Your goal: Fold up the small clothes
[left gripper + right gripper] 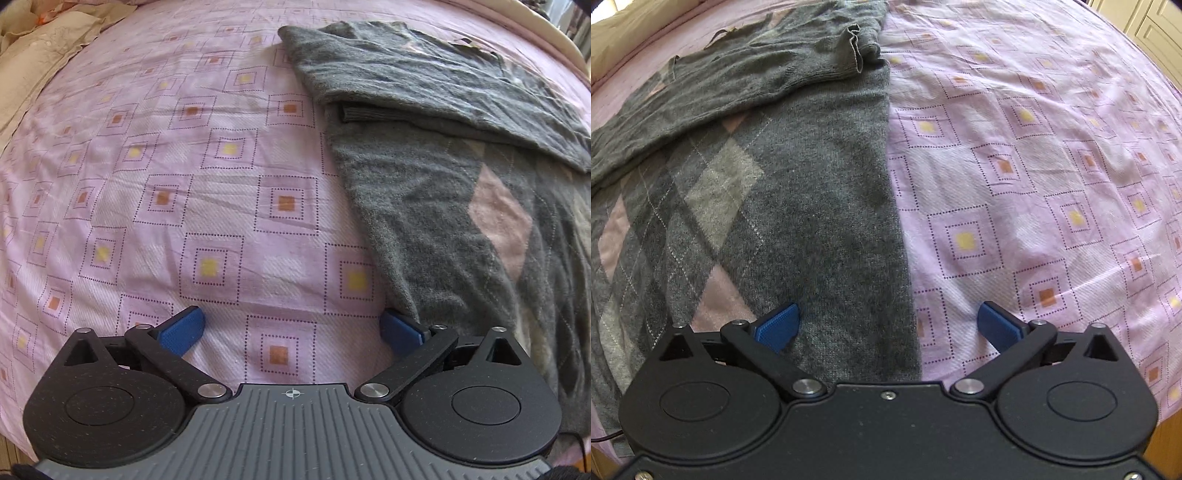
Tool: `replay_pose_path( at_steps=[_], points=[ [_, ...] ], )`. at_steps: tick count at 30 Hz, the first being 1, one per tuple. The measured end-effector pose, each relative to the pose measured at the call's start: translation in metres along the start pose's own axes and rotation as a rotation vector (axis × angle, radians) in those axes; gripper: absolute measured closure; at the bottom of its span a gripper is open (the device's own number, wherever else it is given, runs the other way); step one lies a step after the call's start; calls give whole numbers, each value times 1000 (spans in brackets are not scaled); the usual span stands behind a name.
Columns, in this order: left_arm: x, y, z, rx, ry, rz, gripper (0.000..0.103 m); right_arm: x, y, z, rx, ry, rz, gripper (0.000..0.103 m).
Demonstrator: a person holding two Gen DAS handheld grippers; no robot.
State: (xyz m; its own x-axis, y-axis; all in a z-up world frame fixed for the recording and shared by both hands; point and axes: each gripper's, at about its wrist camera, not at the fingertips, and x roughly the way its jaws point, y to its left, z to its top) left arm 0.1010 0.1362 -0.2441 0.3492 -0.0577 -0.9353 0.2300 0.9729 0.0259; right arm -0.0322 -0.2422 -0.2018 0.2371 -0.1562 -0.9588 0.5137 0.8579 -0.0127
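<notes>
1 grey sweater (798, 192) lies on the pink bedsheet (184, 184), sleeves folded across the upper frame, long axis running away from both tools. The right gripper (888, 325), jaws wide and empty, straddles its side edge at lower centre. The left gripper (291, 332), equally wide and empty, sits beside the opposite edge.

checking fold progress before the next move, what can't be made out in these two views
- Left wrist view: the grey argyle sweater runs off the right edge; its hem is hidden behind the left gripper.
- Right wrist view: the sweater's left side is cut off by the frame edge; the folded-over sleeve hides the chest; the right gripper hides the hem.
</notes>
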Motion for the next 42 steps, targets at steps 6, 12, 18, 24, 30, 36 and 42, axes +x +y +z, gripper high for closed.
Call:
replay_pose_path(
  at_steps=[6, 12, 18, 24, 30, 36, 42],
  points=[
    [-5, 0, -10, -85, -86, 22, 0, -6, -3, -18, -14, -73, 7, 0],
    [-5, -2, 0, -135, -50, 41, 0, -11, -2, -29, -16, -129, 4, 0],
    [-10, -7, 1, -118, 2, 66, 3, -13, -7, -24, -71, -123, 39, 0],
    [-44, -26, -32, -103, -56, 81, 3, -19, -9, -28, -160, -107, 69, 1],
    [-60, -51, -71, -35, -41, 65, 15, -33, -16, -52, -232, -87, 159, 7],
    [-56, -59, -94, -43, 17, 13, 20, -43, -33, -75, -175, -38, 286, 32],
    [-54, -68, -102, -38, 2, -45, 29, -44, -44, -79, -136, -13, 331, 45]
  ],
)
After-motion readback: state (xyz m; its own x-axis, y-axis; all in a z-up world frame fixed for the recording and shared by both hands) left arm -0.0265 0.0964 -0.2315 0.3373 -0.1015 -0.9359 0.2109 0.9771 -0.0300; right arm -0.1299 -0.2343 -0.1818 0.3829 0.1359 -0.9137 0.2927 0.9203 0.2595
